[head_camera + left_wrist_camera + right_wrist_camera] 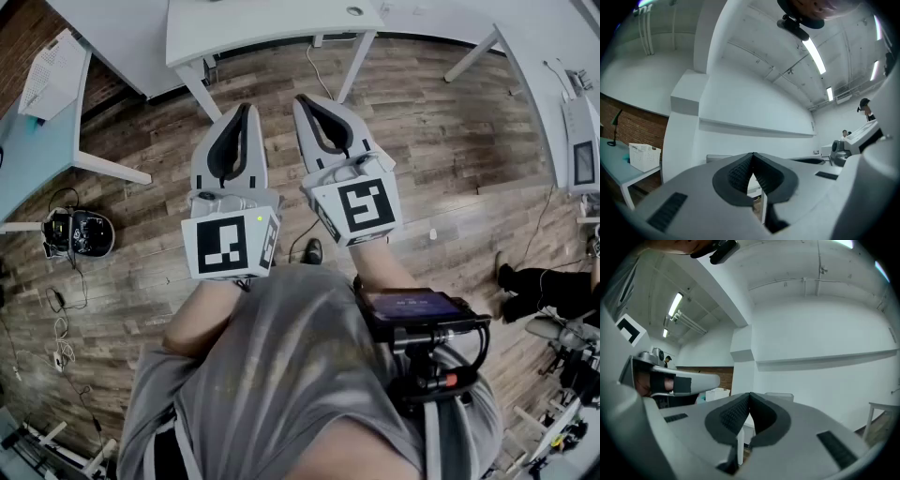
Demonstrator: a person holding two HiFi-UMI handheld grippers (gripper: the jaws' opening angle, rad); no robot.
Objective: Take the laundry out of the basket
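Note:
I hold both grippers side by side in front of my chest, pointing forward over the wooden floor. The left gripper (246, 108) is shut, its tips meeting with nothing between them (753, 157). The right gripper (302, 101) is shut and empty too (749, 397). A white perforated basket (52, 75) stands on a light blue table (37, 150) far to my left. In the left gripper view the basket (644, 157) shows at the left edge. I see no laundry in any view.
White desks (272, 28) stand ahead, and another runs along the right (544, 84). A small device with cables (80, 232) lies on the floor at left. A person's feet (506, 277) and some equipment are at right. A phone rig (412, 305) hangs on my chest.

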